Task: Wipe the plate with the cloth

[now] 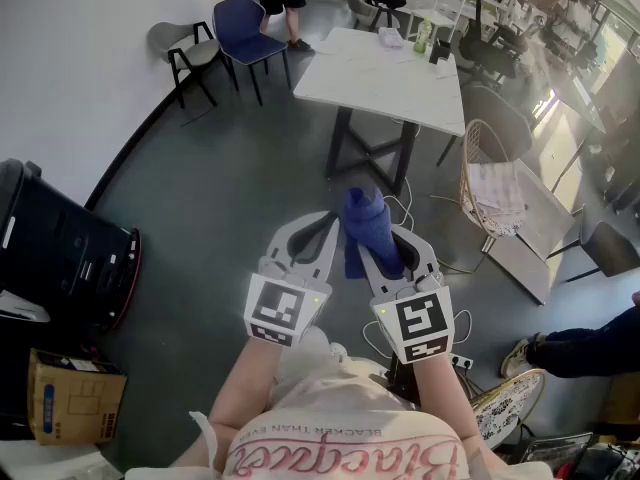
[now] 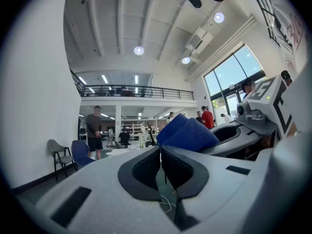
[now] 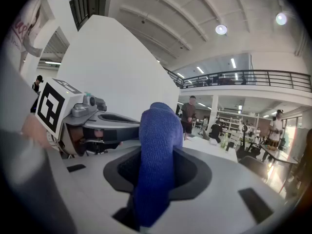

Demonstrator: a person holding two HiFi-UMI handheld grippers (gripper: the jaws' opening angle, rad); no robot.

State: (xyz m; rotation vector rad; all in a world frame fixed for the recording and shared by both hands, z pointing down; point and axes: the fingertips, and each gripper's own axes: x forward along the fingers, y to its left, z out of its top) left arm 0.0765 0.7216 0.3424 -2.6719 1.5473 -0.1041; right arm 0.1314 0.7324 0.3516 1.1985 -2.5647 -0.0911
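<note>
A blue cloth (image 1: pixel 367 224) stands bunched up between the jaws of my right gripper (image 1: pixel 366 240), which is shut on it. In the right gripper view the cloth (image 3: pixel 157 150) fills the gap between the pads and rises above them. My left gripper (image 1: pixel 333 220) is right beside it on the left, shut with nothing in it; its pads (image 2: pixel 148 165) meet. From the left gripper view the cloth (image 2: pixel 187 133) shows just to the right, past the jaws. Both grippers are held level over the grey floor. No plate shows in any view.
A white table (image 1: pixel 385 68) stands ahead, with a blue chair (image 1: pixel 245 28) and a grey chair (image 1: pixel 185 48) at the far left. A wicker chair (image 1: pixel 490 173) is at the right. A black bin (image 1: pixel 60 253) and a cardboard box (image 1: pixel 60 393) stand at the left.
</note>
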